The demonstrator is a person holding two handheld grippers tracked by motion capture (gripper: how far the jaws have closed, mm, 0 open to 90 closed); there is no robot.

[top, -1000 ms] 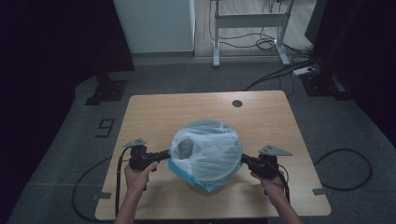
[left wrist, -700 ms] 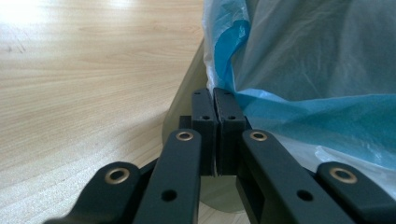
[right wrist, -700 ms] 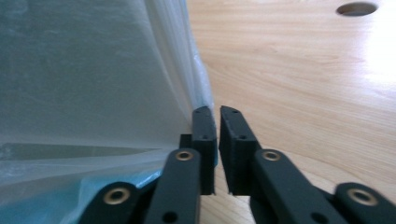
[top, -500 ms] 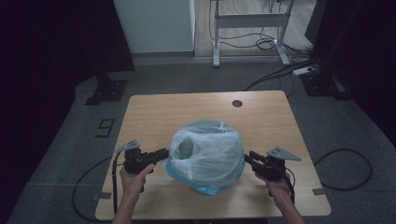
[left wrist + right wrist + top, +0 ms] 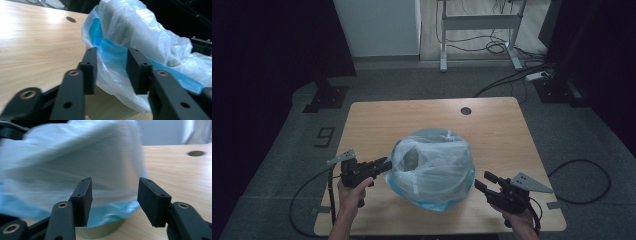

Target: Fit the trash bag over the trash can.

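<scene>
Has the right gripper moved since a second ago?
Yes. The right gripper has pulled back from the plastic bag toward the table's near right corner, its jaws opening with nothing between them.

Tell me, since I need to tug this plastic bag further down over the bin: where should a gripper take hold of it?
Grip the bag by its blue hem band, probably from the side and level with the table. The band hangs loose in folds around the grey bin, giving the jaws a thin edge to pinch; higher up the film lies taut.

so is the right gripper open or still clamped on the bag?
Open. The right gripper has just been opening; its fingers stand apart, clear of the plastic bag.
</scene>
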